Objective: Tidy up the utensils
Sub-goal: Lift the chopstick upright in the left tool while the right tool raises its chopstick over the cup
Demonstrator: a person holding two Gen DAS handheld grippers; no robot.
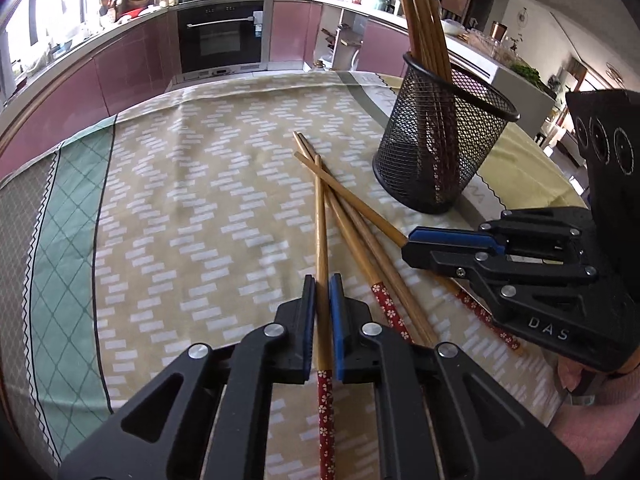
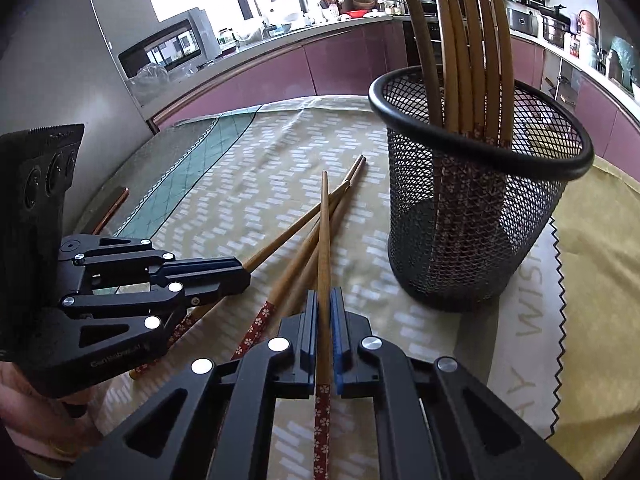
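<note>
Several bamboo chopsticks with red flowered ends lie crossed on the tablecloth (image 1: 180,208). My left gripper (image 1: 322,284) is shut on one chopstick (image 1: 321,216), low over the cloth. My right gripper (image 2: 324,300) is shut on another chopstick (image 2: 324,240); it shows at the right of the left wrist view (image 1: 412,240). The left gripper shows at the left of the right wrist view (image 2: 244,276). Two loose chopsticks (image 1: 360,232) lie between them. A black mesh cup (image 1: 440,140) holds several upright chopsticks (image 2: 464,48) and stands just beyond the pile (image 2: 480,208).
A patterned beige and green tablecloth covers the table, with a yellow mat (image 2: 592,280) under the cup's right side. Pink kitchen cabinets (image 1: 120,72) and an oven (image 1: 220,36) lie beyond the far table edge. A microwave (image 2: 168,44) stands at left.
</note>
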